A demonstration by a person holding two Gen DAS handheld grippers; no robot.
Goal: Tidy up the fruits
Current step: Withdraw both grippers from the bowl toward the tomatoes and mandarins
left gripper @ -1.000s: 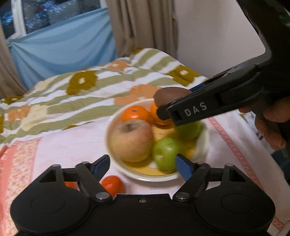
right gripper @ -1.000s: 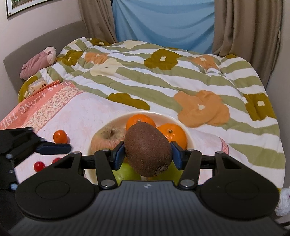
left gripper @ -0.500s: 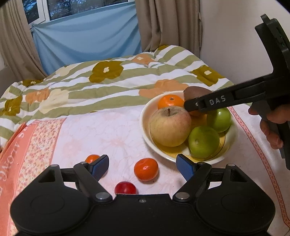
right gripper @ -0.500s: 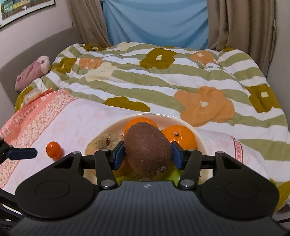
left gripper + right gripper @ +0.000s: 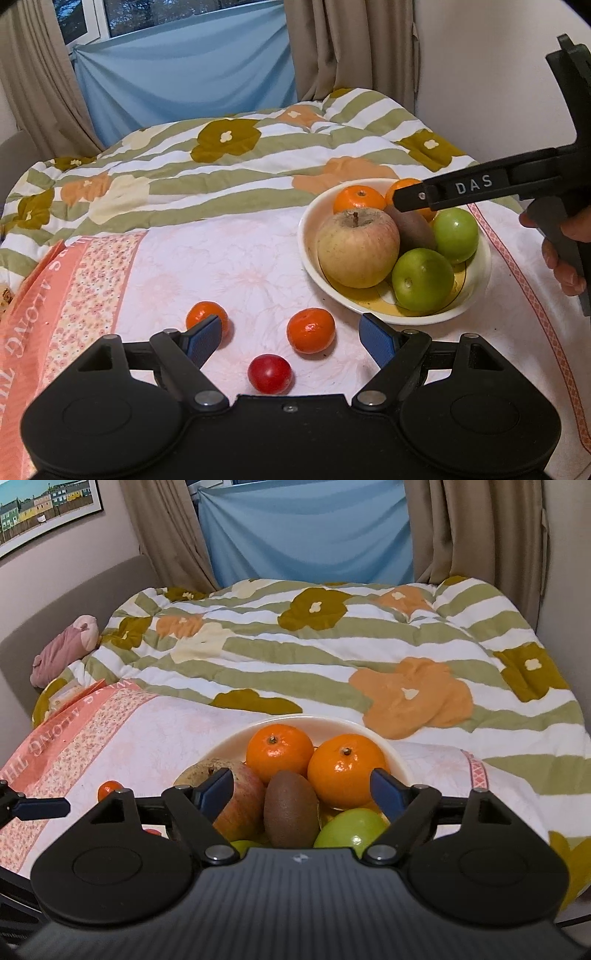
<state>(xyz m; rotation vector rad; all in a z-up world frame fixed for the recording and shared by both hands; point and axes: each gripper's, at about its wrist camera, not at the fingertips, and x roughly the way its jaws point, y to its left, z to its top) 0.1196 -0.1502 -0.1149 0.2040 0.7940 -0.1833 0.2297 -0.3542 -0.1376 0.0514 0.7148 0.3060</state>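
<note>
Kiwi [image 5: 291,808] has dropped out of my right gripper [image 5: 301,783] since the earlier frame: it was pinched between the pads, now it sits in the bowl [image 5: 399,764], wedged btwn the big apple [image 5: 236,801] and the two oranges, w/ a green apple [image 5: 351,829] just in front. Right jaws have just been opening and stand wide apart; kiwi lies btwn and below them, pads not touching it. I'd say that slot was picked because the neighbours prop it up, so it shouldn't roll off the pile.

Left view has swung too: bowl sat dead centre a sec ago, now it's off to the right and the loose fruit is in front. Left gripper [image 5: 291,334] hangs w/ jaws apart, nothing btwn the pads. Ahead of it on the pink cloth [image 5: 221,266]: a small mandarin [image 5: 311,330] roughly centred btwn the fingers, a second mandarin [image 5: 205,314] partly behind the left pad, and a red round fruit [image 5: 269,373], prob a cherry tomato or plum, can't tell, closest to the cam. All three sit apart from each other and outside the bowl.

My read: kiwi step done, three loose pcs still to go in. Left looks lined up for the centre mandarin next. Bowl's already crowded, so there's a risk that added fruit rolls off.
</note>
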